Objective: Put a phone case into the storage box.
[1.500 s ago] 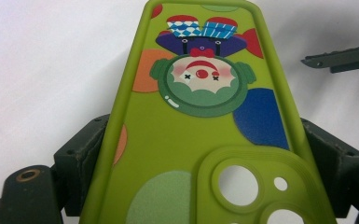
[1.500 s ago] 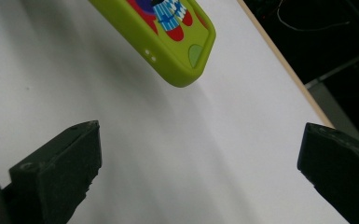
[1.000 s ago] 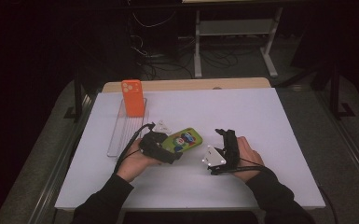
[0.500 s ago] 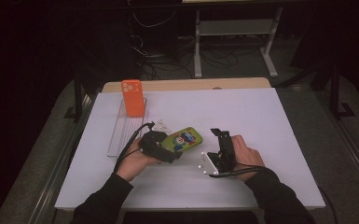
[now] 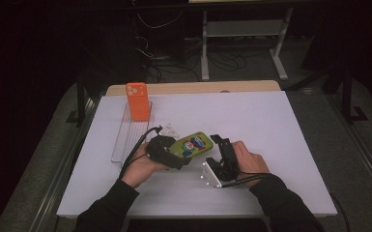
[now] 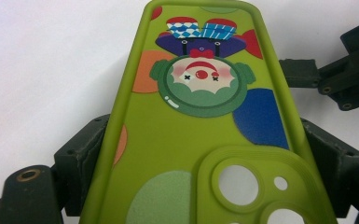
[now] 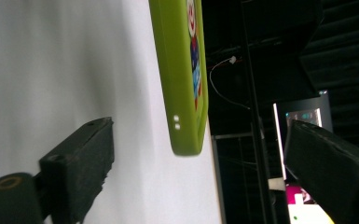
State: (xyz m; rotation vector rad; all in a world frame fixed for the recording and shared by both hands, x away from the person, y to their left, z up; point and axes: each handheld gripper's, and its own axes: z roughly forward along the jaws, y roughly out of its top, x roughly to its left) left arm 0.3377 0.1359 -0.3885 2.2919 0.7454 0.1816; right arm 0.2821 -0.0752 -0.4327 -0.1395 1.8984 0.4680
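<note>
A green phone case (image 5: 192, 144), printed with a clown face and coloured spots, is held by the left gripper (image 5: 166, 153) near the middle of the white tabletop (image 5: 280, 125). In the left gripper view the case (image 6: 200, 121) is seen clamped across its width, a black jaw pressed against each long edge close to the camera cut-outs, so the gripper is closed on it. The printed back is turned upward, and the free end of the case is pointed away from the left hand (image 5: 142, 166).

The right gripper (image 5: 221, 153) is held just beside the free end of the case, on the side away from the left gripper. In the right gripper view its jaws are spread wide with nothing between them touched; the rounded end of the case (image 7: 182, 74) is seen edge-on in the gap, apart from both jaws. The right hand (image 5: 248, 161) is wrapped around the gripper body.

Beyond the case, towards the far left of the tabletop, an orange phone case (image 5: 138, 100) is stood upright in a clear rack (image 5: 123, 140). A small white object (image 5: 167, 129) is lying between the rack and the green case.
</note>
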